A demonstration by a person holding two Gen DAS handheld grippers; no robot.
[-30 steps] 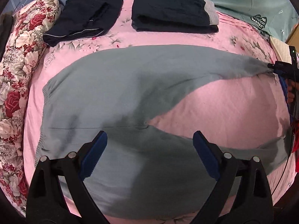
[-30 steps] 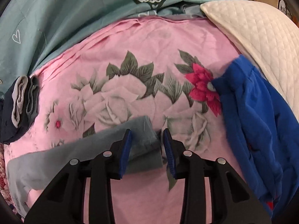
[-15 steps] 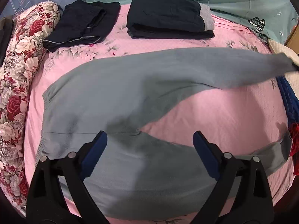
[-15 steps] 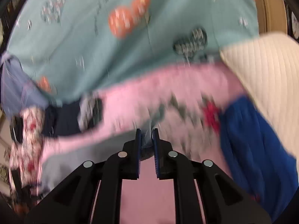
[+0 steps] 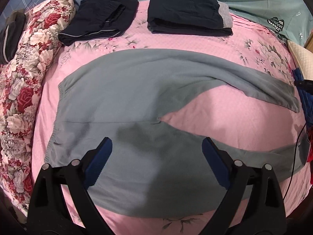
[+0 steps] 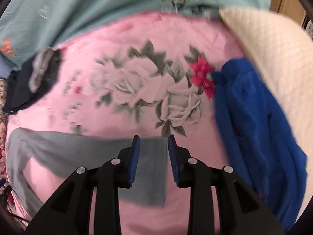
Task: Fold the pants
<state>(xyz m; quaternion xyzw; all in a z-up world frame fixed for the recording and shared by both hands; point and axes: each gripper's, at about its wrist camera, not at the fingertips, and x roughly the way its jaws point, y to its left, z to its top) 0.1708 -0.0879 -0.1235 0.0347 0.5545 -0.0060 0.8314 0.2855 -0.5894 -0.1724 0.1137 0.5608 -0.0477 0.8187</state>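
Observation:
Grey pants point(image 5: 127, 90) lie spread on the pink floral bed sheet point(image 5: 225, 125), waistband to the left, legs split in a V to the right. My left gripper point(image 5: 156, 162) is open and empty above the near leg and seat. My right gripper point(image 6: 152, 158) is open just above the far leg's cuff point(image 6: 150, 176), which lies flat on the sheet between and below its fingers. The right gripper's tip shows at the right edge of the left wrist view point(image 5: 305, 83), beside that cuff point(image 5: 283, 96).
Two folded dark pants point(image 5: 101, 19) point(image 5: 187, 17) lie at the back of the bed. A floral bolster point(image 5: 25, 74) runs along the left. A blue garment point(image 6: 254, 125) and a cream quilted pillow point(image 6: 273, 62) lie right of the cuff. A teal blanket point(image 6: 97, 9) is behind.
My right gripper shut on the far leg's cuff, lifted and drew it toward the near side, then opened and let it drop onto the sheet. The left gripper stayed open and nearly still.

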